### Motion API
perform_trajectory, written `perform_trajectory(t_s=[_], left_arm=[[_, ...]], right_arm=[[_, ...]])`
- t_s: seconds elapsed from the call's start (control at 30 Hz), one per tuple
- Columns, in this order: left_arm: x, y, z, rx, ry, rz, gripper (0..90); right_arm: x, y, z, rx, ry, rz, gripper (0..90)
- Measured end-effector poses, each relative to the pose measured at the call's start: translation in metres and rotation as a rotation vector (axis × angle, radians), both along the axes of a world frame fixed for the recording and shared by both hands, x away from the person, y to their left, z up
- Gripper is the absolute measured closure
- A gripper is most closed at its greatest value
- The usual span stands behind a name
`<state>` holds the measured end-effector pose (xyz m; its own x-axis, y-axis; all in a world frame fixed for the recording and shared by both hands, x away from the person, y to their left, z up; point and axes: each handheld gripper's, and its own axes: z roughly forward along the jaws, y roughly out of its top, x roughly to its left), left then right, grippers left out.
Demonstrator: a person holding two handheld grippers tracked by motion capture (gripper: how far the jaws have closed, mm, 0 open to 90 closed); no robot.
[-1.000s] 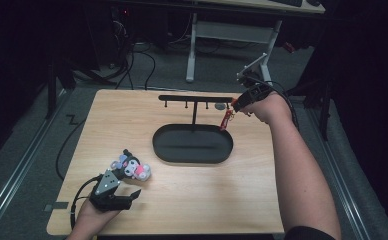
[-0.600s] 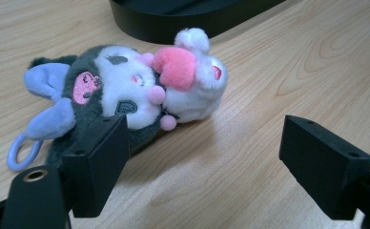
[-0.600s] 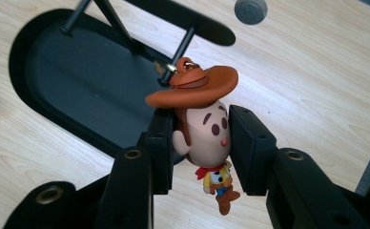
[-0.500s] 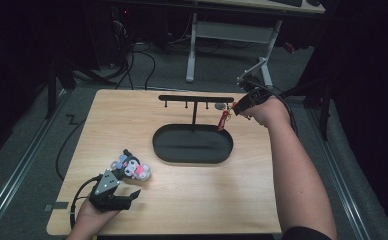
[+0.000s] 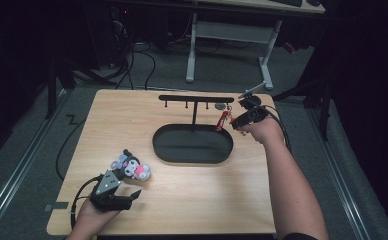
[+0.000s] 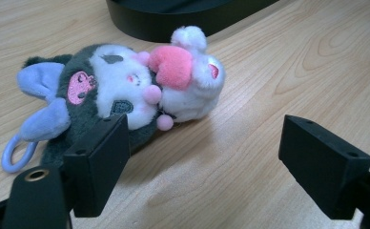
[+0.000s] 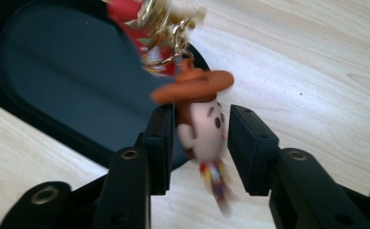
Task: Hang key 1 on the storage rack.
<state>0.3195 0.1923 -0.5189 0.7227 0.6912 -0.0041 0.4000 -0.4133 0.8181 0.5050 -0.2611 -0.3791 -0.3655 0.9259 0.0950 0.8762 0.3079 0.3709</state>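
Right gripper (image 7: 200, 143): jaws partly spread and just been opening; cowboy-figure keychain (image 7: 200, 119) between them, head level with the pads, a narrow gap visible on the right-hand pad side, contact on the other side not clear. Brown hat just beyond the jaw tips; gold chain and red charm (image 7: 126, 12) farther ahead. Figure blurred, legs trailing back toward the gripper body.

Black oval tray (image 7: 54, 62): ahead and to the left of the right jaws, rim passing under the left-hand jaw. In the high view, right gripper (image 5: 232, 121) at the tray's (image 5: 162, 150) far right end, below the black hook rack (image 5: 196, 99).

Left gripper (image 6: 204, 157): jaws spread wide, nothing between. Plush toy (image 6: 121, 90) lying on the wooden table (image 6: 292, 62) just ahead, against the left-hand jaw tip.
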Motion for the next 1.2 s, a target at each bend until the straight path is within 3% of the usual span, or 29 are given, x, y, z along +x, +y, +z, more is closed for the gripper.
perform_trajectory(t_s=[0.1, 0.27, 0.43, 0.57, 0.73, 0.87, 0.97, 1.07, 1.1, 1.2], left_arm=[[0.000, 0.000, 0.000, 0.004, 0.001, -0.001, 18.3], [0.000, 0.001, 0.000, 0.003, -0.002, 0.001, 18.9], [0.000, 0.000, 0.001, -0.002, 0.010, -0.001, 19.9], [0.001, -0.002, 0.001, -0.006, 0.029, 0.000, 21.5], [0.002, -0.003, -0.001, -0.003, 0.051, 0.019, 22.9], [0.000, -0.006, -0.001, -0.004, 0.038, 0.044, 25.4], [0.000, -0.009, -0.003, 0.012, 0.045, 0.042, 26.4], [0.001, -0.011, -0.006, 0.037, 0.047, 0.040, 27.8], [0.001, -0.011, -0.007, 0.042, 0.049, 0.050, 28.0], [0.002, -0.008, -0.003, 0.016, 0.032, 0.092, 34.1]], right_arm=[[-0.003, -0.002, -0.008, 0.036, -0.026, -0.015, 46.4], [-0.020, -0.007, -0.021, 0.065, -0.053, -0.014, 42.0], [-0.064, -0.014, -0.042, 0.089, -0.088, 0.028, 39.0], [-0.099, -0.022, -0.061, 0.116, -0.125, 0.004, 37.6], [-0.149, -0.030, -0.085, 0.117, -0.228, 0.000, 38.2], [-0.185, -0.033, -0.107, 0.135, -0.335, 0.007, 34.4], [-0.212, -0.038, -0.119, 0.177, -0.468, -0.033, 38.9], [-0.222, -0.044, -0.120, 0.159, -0.477, 0.010, 37.4], [-0.223, -0.048, -0.122, 0.158, -0.489, -0.002, 37.6], [-0.219, -0.054, -0.128, 0.194, -0.454, -0.038, 37.0]])
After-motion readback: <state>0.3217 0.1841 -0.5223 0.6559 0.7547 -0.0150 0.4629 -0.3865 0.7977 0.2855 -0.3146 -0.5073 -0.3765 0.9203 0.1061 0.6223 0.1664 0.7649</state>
